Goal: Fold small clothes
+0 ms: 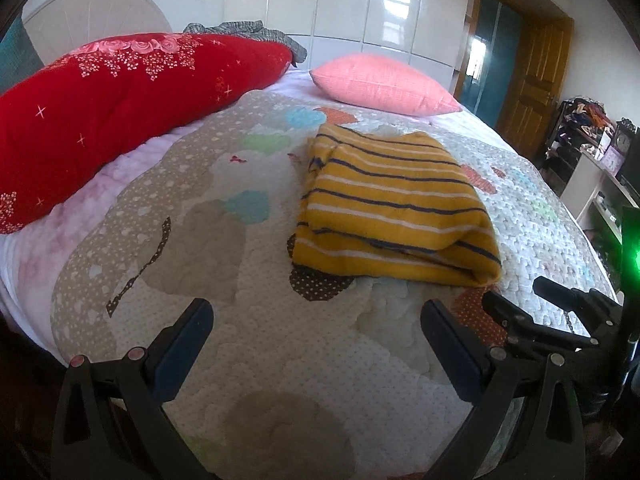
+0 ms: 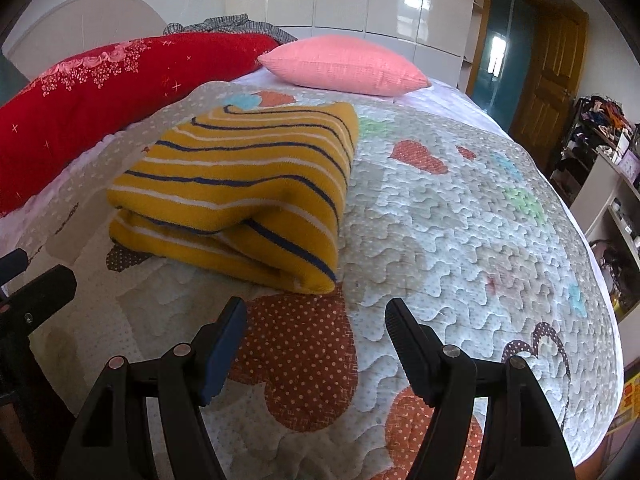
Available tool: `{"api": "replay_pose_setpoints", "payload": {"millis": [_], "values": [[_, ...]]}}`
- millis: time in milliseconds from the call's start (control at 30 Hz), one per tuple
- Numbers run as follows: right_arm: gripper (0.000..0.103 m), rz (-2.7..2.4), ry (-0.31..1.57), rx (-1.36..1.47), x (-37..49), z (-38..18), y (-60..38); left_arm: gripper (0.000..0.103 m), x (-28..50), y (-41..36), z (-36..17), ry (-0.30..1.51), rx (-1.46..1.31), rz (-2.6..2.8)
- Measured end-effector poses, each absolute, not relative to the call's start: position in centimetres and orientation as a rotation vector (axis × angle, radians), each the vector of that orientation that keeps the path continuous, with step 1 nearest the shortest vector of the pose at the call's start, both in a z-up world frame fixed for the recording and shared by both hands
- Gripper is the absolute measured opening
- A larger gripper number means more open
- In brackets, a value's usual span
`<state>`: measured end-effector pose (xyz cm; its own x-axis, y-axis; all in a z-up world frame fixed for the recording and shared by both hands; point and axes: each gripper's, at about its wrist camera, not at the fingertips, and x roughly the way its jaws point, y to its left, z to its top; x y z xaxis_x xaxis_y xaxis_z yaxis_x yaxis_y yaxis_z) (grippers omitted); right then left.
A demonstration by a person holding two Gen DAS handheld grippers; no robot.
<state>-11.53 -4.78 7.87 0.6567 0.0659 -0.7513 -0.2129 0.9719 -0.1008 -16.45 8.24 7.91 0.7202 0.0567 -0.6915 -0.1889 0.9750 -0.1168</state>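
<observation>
- Near the middle of the bed, on the patchwork quilt (image 1: 208,264), lies the folded garment (image 1: 394,208), mustard yellow with dark blue and white stripes, its thick rolled fold turned toward the bed's near edge.
- Short of that fold, the left gripper (image 1: 318,344) hovers over the quilt with its jaws spread wide and nothing between them; it touches neither the garment nor the cover.
- Just to its right, the right gripper (image 2: 314,332) also stands released, jaws well apart, empty, over a red-brown dotted heart patch (image 2: 304,344) close in front of the garment's near right corner.
- In the left wrist view the right gripper's black fingers show at the lower right; in the right wrist view part of the left gripper shows at the left edge.
- Toward the head of the bed rest a red flowered bolster (image 1: 120,104) on the left side and a pink pillow (image 1: 380,84) on the right, well apart from the garment.
- Behind the bolster lies a grey checked cloth (image 1: 248,32).
- No brand, label or readable writing shows on the garment or grippers.
</observation>
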Motion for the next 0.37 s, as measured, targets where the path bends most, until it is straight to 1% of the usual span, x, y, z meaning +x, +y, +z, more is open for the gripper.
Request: {"api": "replay_pose_setpoints", "payload": {"millis": [367], "values": [[0.078, 0.147, 0.858, -0.161, -11.1, 7.2, -5.7, 0.103, -16.0, 6.7, 7.4, 0.757, -0.122, 0.126]]}}
